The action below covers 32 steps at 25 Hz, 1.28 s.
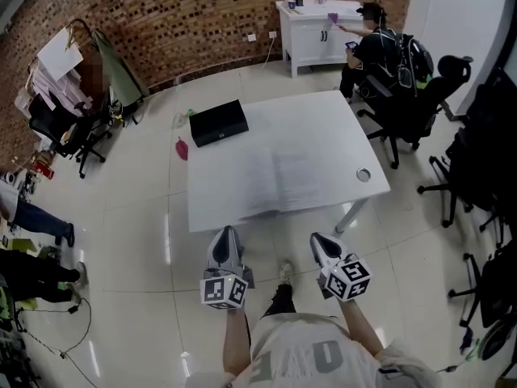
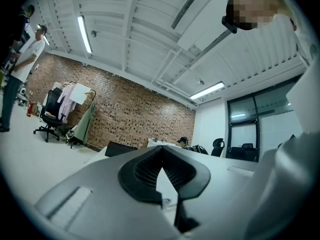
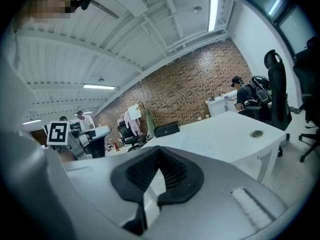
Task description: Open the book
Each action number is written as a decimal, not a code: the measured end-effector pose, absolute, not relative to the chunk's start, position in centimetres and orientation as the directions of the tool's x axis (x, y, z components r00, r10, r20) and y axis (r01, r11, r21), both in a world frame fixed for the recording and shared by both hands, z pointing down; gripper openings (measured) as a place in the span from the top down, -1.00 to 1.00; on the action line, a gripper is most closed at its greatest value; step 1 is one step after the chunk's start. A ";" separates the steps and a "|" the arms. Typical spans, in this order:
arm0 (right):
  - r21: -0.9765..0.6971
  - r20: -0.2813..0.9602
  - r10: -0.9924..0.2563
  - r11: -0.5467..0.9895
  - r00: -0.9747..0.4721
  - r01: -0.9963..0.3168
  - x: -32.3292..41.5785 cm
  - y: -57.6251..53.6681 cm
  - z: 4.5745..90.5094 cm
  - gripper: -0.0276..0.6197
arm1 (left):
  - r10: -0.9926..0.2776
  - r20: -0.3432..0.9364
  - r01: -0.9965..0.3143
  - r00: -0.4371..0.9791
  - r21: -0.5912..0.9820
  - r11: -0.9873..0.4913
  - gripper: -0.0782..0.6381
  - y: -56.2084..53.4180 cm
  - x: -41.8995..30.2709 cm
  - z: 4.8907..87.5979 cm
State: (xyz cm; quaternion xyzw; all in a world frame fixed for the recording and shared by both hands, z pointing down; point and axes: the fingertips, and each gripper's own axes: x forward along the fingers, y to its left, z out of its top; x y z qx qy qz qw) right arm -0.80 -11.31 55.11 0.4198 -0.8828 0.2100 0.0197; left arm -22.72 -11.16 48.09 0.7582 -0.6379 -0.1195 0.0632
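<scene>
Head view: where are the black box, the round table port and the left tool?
black box [image 1: 218,122], head view, middle of its top.
round table port [image 1: 363,175], head view, its metal ring.
left tool [image 1: 227,232], head view, where its shut tips meet.

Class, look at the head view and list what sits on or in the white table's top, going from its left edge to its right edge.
black box → white book → round cable hole
</scene>
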 end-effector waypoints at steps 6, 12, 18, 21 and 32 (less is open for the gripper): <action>-0.395 0.169 -0.726 0.569 -0.667 -0.721 3.5 3.7 56.2 0.91 | -0.974 -0.096 -0.939 0.207 0.260 -0.225 0.74 4.5 -15.7 49.8; -0.371 0.148 -0.720 0.595 -0.678 -0.713 7.0 15.7 54.2 0.91 | -0.966 -0.091 -0.933 0.244 0.250 -0.259 0.74 16.5 -9.9 49.1; -0.331 0.171 -0.771 0.541 -0.613 -0.773 9.5 21.1 52.8 0.91 | -0.948 -0.122 -0.920 0.295 0.230 -0.316 0.74 21.5 -7.1 47.1; -0.294 0.203 -0.795 0.508 -0.572 -0.810 10.8 22.9 52.4 0.91 | -0.945 -0.130 -0.918 0.298 0.231 -0.322 0.74 23.6 -6.2 46.3; -0.329 0.162 -0.764 0.555 -0.625 -0.764 8.6 28.7 50.6 0.91 | -0.955 -0.183 -0.912 0.234 0.300 -0.280 0.74 30.7 -8.6 44.6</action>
